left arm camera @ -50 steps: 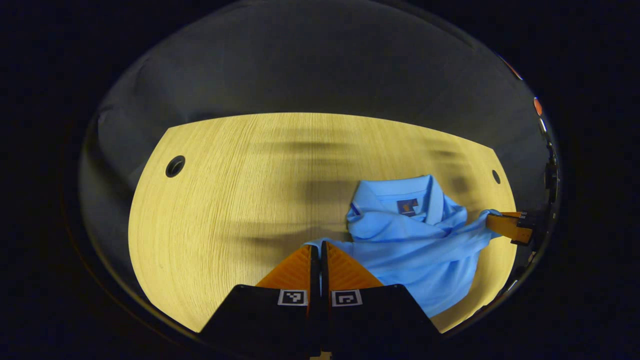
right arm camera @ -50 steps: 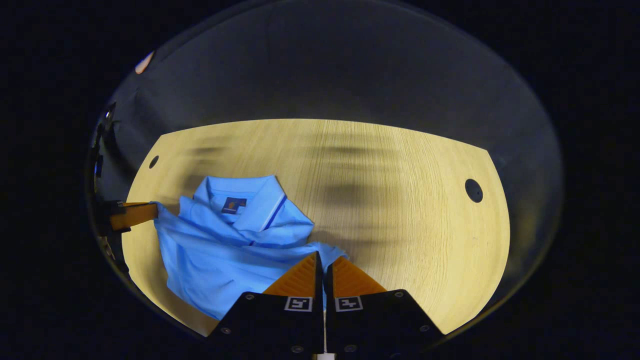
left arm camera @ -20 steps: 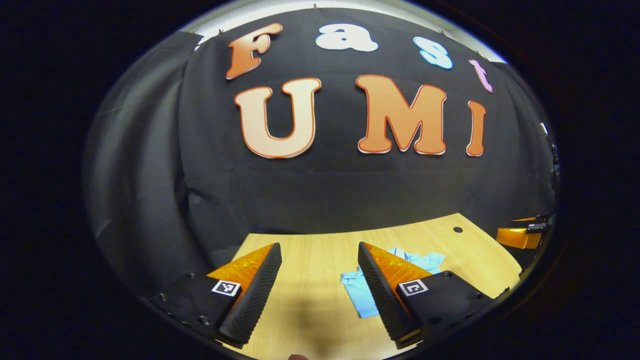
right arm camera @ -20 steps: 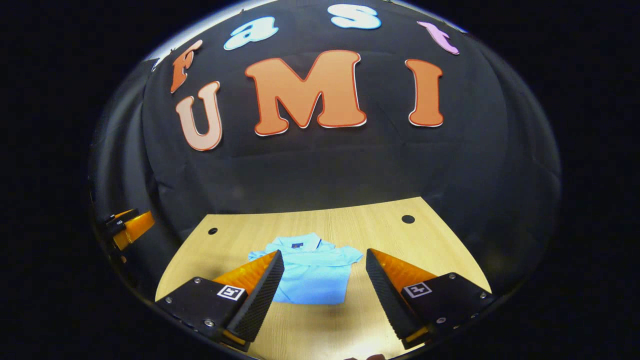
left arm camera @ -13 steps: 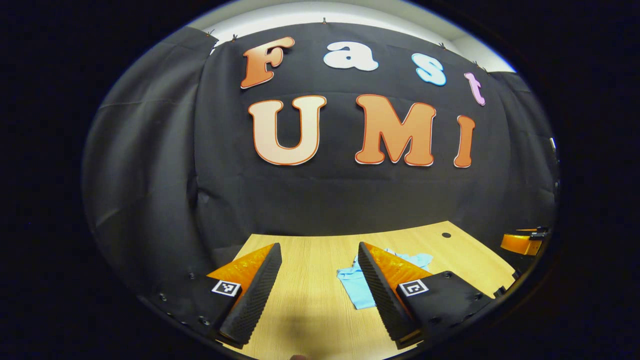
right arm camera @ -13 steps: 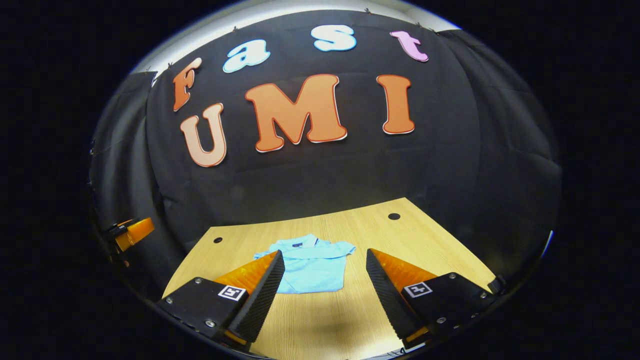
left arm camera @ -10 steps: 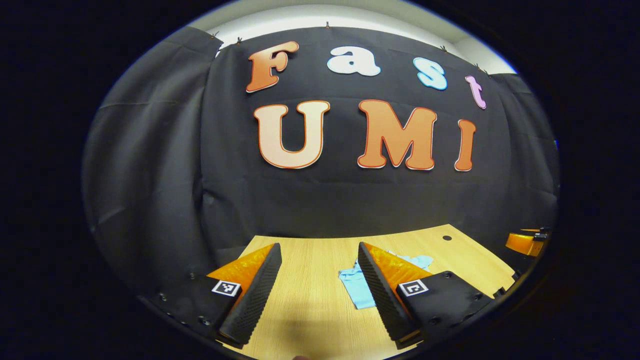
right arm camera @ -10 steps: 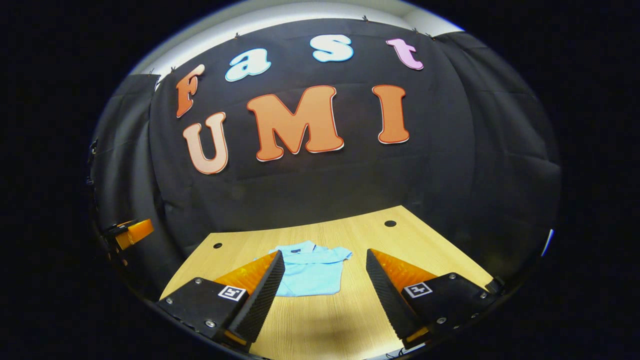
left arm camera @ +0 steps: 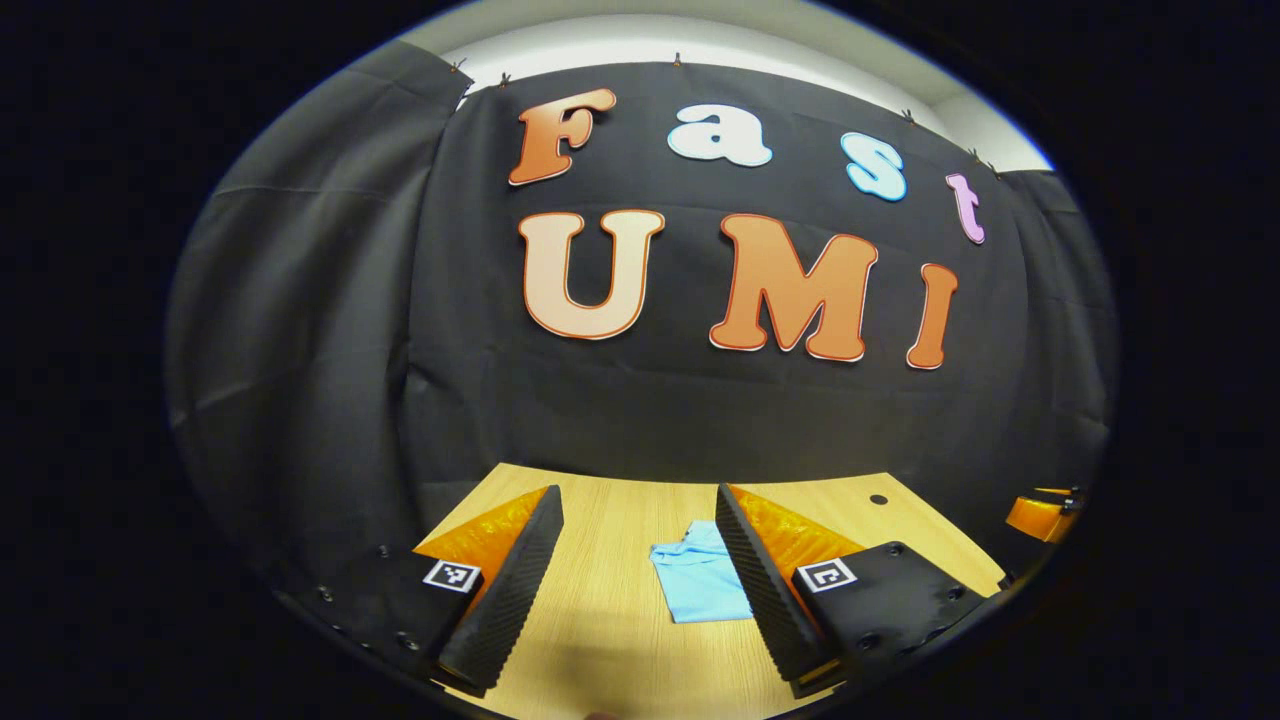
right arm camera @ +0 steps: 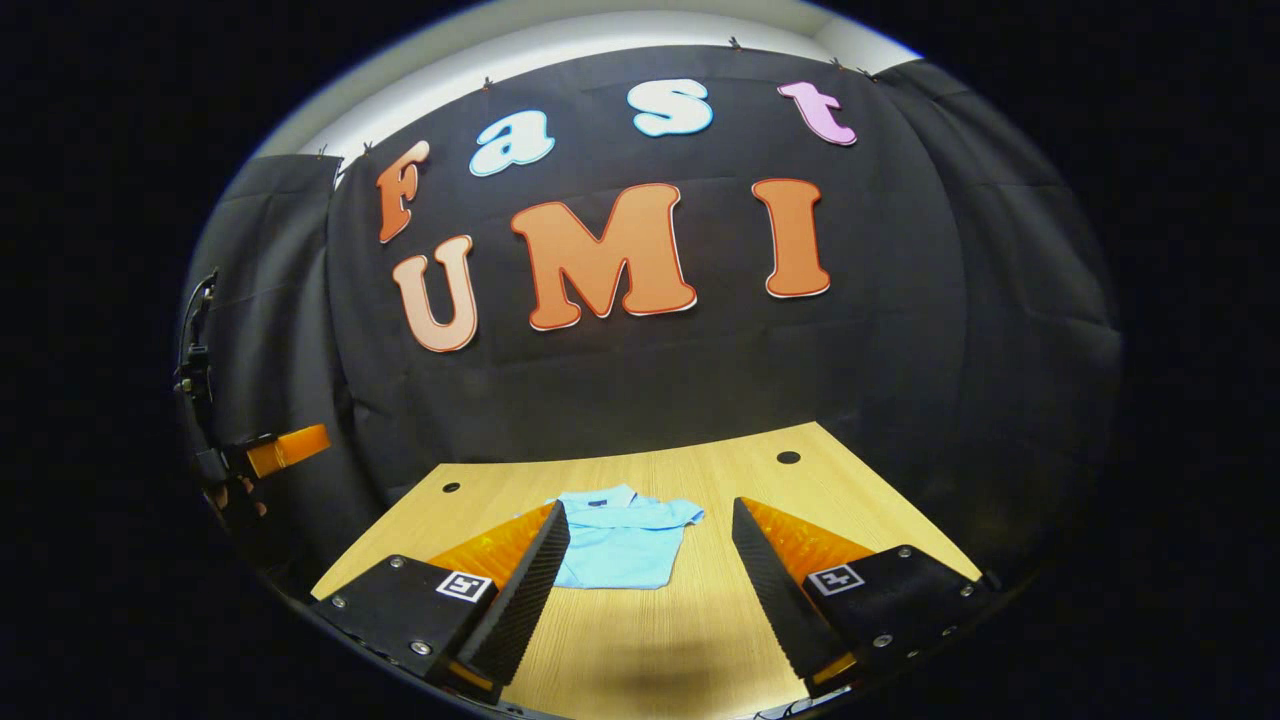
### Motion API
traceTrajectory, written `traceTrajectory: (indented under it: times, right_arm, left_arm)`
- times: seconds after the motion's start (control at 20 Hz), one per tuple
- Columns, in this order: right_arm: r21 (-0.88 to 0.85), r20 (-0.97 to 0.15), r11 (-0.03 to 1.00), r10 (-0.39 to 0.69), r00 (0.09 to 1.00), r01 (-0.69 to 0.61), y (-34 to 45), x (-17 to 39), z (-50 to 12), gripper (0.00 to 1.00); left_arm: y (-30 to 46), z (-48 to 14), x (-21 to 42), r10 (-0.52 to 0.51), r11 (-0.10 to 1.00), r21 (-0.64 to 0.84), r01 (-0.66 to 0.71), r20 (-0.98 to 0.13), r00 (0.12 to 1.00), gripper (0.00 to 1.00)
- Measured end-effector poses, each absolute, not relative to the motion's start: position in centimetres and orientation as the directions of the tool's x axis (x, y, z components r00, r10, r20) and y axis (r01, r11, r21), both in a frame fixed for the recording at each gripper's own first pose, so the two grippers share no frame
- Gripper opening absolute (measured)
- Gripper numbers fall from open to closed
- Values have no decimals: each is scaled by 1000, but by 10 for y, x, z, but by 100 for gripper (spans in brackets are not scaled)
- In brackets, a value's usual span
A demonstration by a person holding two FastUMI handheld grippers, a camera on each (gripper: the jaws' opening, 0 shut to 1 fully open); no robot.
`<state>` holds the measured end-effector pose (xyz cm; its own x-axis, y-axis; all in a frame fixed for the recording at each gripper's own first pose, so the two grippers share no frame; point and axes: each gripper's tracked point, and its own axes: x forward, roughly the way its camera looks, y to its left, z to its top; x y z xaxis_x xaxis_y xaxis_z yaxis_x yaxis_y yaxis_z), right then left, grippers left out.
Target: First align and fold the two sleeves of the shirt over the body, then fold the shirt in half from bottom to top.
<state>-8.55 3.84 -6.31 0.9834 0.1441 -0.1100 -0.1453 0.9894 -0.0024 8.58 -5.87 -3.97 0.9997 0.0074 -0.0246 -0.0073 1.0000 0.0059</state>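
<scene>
The light blue polo shirt [right arm camera: 622, 545] lies folded on the wooden surface [right arm camera: 720, 620], in the lower middle of the right gripper view, with its collar toward the back wall. In the left gripper view the shirt [left arm camera: 697, 585] shows in the lower middle, partly behind one finger.

The left gripper [left arm camera: 640, 585] is wide open and holds nothing. The right gripper [right arm camera: 650, 590] is also wide open and empty. Both hang above the near part of the surface, apart from the shirt. The right gripper [left arm camera: 1040, 515] also shows at the right edge of the left gripper view, and the left gripper [right arm camera: 285, 450] at the left edge of the right gripper view.

I judge that the folding looks finished: the shirt is a compact rectangle. To end this step well, the grippers should stay away from the cloth, so no finger catches an edge and opens the fold.
</scene>
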Motion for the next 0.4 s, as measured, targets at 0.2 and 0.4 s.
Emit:
traceTrajectory:
  times: [0.2,0.4]
  right_arm:
    - [-2,-108,978,206,972,-208,19,-75,-57,99]
    - [-1,-108,960,277,955,-279,4,-69,-56,99]
  left_arm:
    - [-81,-29,71,58,998,-10,-57,12,998,99]
    - [-114,-26,58,59,998,-14,-58,43,997,99]
